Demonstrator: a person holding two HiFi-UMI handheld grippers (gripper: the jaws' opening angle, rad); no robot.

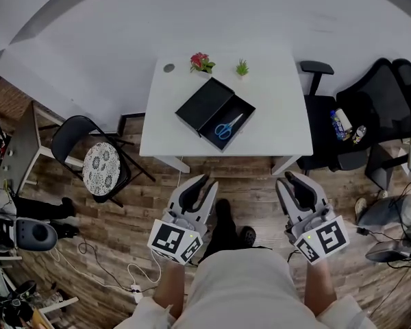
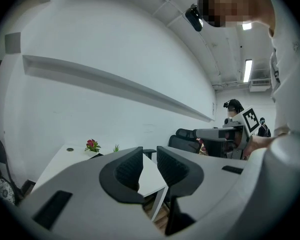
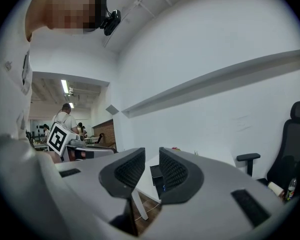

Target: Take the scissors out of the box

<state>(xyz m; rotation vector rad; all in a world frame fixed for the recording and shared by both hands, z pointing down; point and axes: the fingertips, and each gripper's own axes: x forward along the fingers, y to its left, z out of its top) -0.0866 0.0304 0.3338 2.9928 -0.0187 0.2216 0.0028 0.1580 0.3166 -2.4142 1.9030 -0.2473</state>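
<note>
The right tool (image 3: 151, 155) hides part of the box (image 3: 156, 174); scissors (image 3: 164, 188) barely show.

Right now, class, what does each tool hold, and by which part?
Nothing: the left tool and right tool are open and empty; the scissors lie in the box.

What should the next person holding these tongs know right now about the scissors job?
Left tongs: open, empty, held over the wooden floor, short of the white table.
Right tongs: same.
Blue-handled scissors lie inside the open black rectangular box on that table.
Done: nothing yet, scissors untouched.
Left: reach in, grip the scissors, lift them out.
</note>
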